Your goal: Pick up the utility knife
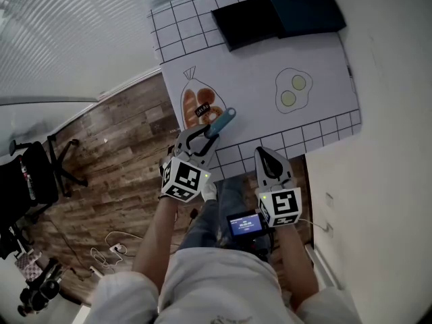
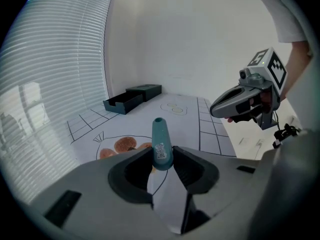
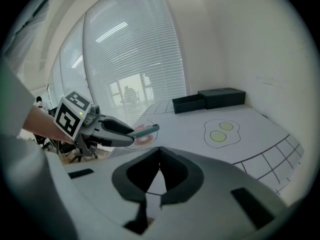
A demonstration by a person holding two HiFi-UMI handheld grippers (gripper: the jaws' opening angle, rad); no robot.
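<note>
Both angled downward: left claw [image 2: 163, 159] clamped, right claw [image 3: 160, 156] closed.

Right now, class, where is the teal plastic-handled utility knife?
The teal utility knife is clamped in the left gripper, left of centre in the head view, over the bread-bag drawing on the white table.

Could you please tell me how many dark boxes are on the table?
2. A black tray lies at the far end of the table; a dark box sits right beside it, nearer the wall. No others seem hidden.
</note>
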